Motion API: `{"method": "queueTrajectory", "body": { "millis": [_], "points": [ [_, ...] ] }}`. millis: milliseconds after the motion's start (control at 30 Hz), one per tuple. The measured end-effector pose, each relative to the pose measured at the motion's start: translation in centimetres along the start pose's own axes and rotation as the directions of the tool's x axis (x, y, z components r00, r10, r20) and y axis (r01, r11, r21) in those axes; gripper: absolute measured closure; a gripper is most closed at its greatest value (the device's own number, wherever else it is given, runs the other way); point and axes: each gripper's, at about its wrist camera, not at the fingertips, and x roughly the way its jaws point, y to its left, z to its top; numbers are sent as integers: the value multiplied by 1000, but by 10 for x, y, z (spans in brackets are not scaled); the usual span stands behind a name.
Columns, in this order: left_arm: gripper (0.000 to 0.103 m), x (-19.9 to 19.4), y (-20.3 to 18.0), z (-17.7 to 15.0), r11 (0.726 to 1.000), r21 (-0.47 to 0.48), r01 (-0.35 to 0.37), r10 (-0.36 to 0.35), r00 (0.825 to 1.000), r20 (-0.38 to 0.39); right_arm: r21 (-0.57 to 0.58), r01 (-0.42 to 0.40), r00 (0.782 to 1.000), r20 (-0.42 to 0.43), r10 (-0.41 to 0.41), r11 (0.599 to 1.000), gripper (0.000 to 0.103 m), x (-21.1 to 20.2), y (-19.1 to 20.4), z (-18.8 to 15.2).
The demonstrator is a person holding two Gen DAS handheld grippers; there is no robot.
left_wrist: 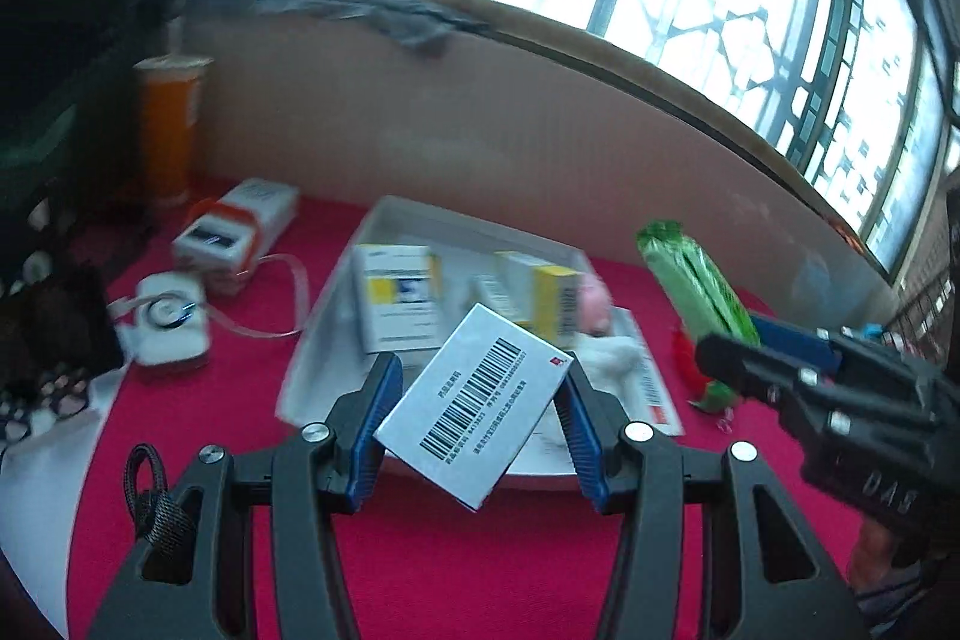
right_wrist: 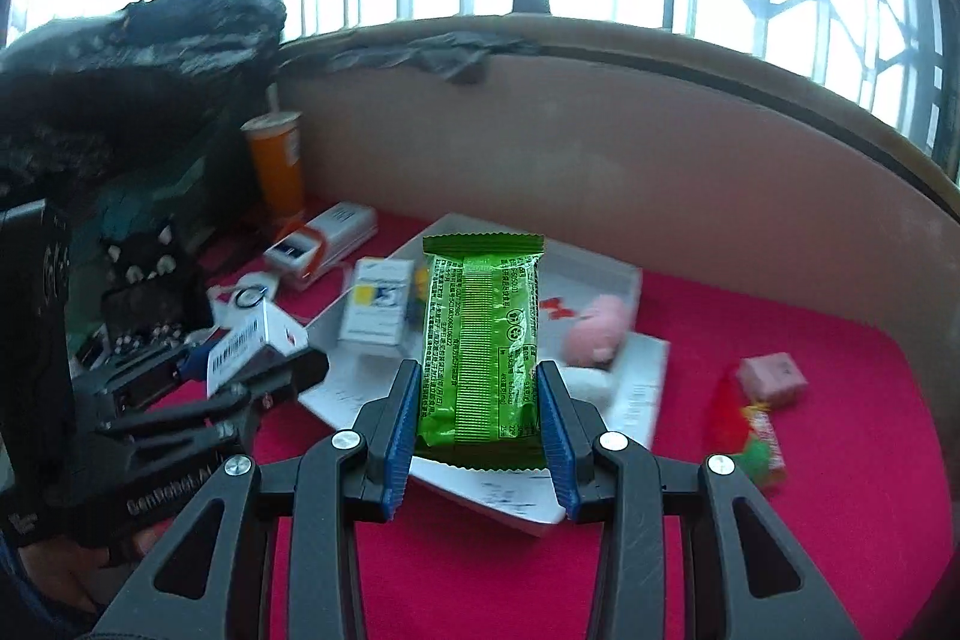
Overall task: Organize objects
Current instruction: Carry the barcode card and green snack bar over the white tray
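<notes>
Left tool (left_wrist: 474,403): my blue pads clamp a white barcode box (left_wrist: 474,400), tilted, lifted above the near edge of the white tray (left_wrist: 336,322).
Right tool (right_wrist: 477,415): my pads pinch a green snack packet (right_wrist: 483,340) by its sides, lengthwise, raised over the tray's near right part.
White tray: on the red desk (left_wrist: 420,550), holding a blue-and-yellow box (left_wrist: 399,298) and a yellow box (left_wrist: 543,301).
Far left: an orange bottle (left_wrist: 168,130) upright by the wall.
Right of tray: a small pink box (right_wrist: 771,376) on the desk.
</notes>
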Motion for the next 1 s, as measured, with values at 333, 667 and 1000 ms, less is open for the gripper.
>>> {"method": "queueTrajectory", "body": {
  "millis": [333, 667, 1000],
  "points": [
    [52, -30, 45, 13, 990, -76, -117, 122, 990, 67, -92, -78, 995, 49, 82, 993, 62, 7, 53, 29],
    [52, -15, 29, 38, 989, -8, -151, 151, 987, 63, -9, -56, 996, 66, 56, 998, 62, 14, 24, 46],
    [52, 15, -19, 56, 985, 107, -136, 132, 990, 41, 135, 9, 998, 53, -17, 991, 62, 19, -37, 49]
  ]
}}
